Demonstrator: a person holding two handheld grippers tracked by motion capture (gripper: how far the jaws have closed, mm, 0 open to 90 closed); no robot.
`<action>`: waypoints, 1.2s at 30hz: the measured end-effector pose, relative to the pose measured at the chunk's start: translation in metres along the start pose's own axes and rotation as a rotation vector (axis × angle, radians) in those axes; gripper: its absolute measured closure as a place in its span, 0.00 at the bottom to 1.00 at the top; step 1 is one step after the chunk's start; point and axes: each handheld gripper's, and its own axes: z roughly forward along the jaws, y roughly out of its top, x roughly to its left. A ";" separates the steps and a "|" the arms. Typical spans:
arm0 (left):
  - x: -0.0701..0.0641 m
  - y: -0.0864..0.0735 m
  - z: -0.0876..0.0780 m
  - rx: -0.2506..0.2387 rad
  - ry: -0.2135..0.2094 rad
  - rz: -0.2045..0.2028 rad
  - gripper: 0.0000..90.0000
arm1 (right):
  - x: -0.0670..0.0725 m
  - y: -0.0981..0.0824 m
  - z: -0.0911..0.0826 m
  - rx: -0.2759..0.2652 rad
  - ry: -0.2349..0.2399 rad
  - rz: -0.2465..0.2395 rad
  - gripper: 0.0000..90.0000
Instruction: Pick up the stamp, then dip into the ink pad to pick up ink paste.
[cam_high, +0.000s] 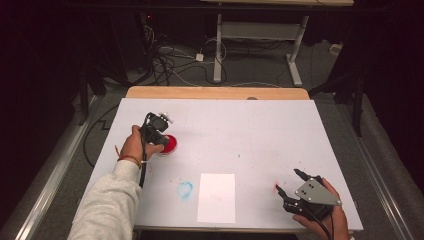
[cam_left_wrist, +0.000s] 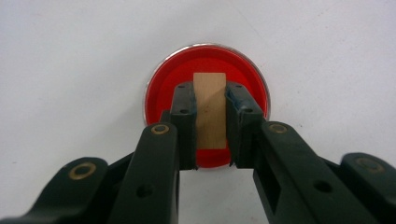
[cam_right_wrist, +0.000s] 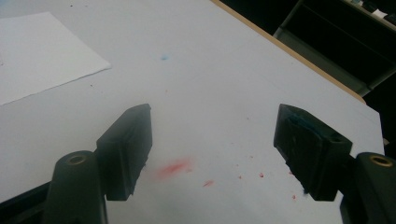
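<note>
Red ink pad (cam_left_wrist: 205, 105) sits at about nine o'clock on the white table (cam_high: 260, 130), and the left gripper (cam_left_wrist: 210, 100) is right over it, jaws clenched on a wooden stamp (cam_left_wrist: 210, 109) that stands on the red surface. In the high view the left hand (cam_high: 134, 145) holds that gripper (cam_high: 159, 131) with the pad (cam_high: 169, 144) peeking out beside it. Down at five o'clock the right gripper (cam_high: 289, 184) rests in the right hand (cam_high: 325, 220), jaws spread wide, grasping nothing, above a red smear (cam_right_wrist: 173, 168). A paper sheet (cam_high: 216, 197) lies at six o'clock, with a blue smudge (cam_high: 185, 189) just to its nine o'clock side.
</note>
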 end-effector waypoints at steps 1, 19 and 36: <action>0.000 -0.001 -0.004 -0.013 0.005 0.001 0.82 | 0.000 0.000 0.001 0.003 0.004 -0.004 0.32; 0.005 -0.012 -0.046 -0.111 -0.018 0.020 0.82 | 0.001 0.001 0.001 -0.009 0.004 -0.016 0.32; 0.004 -0.004 -0.038 -0.066 -0.032 0.048 0.82 | 0.002 0.000 0.003 0.004 0.022 -0.029 0.32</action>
